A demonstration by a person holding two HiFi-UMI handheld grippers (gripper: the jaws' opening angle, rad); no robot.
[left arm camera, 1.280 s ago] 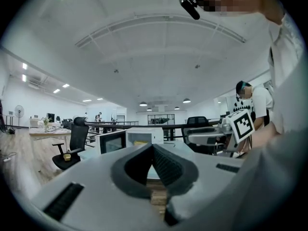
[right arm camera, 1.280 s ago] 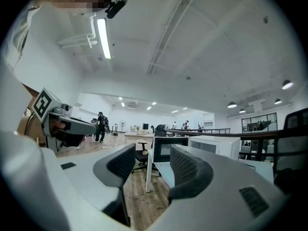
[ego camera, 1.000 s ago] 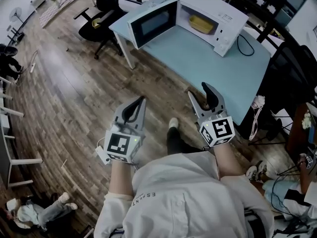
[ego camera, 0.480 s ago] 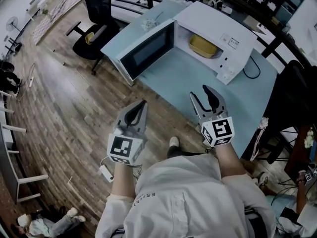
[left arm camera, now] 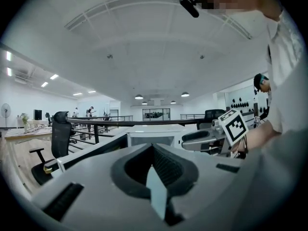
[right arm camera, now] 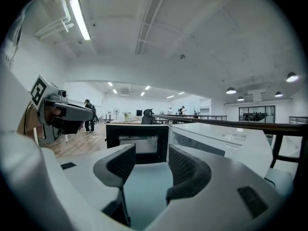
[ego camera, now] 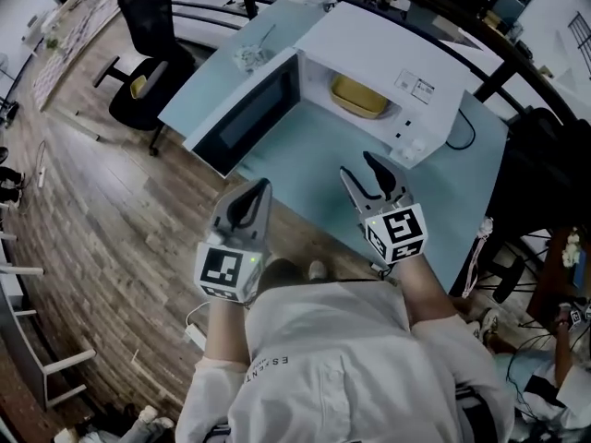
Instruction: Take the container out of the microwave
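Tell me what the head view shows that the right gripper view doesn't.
Only the head view: the shallow yellow container lying inside the white microwave, and a black cable beside it. Only the right gripper view: the white ceiling with its strip light, and the right gripper with its jaws apart and only table between them. Both: the microwave with its dark-windowed door swung open, the pale blue table, and the left gripper.
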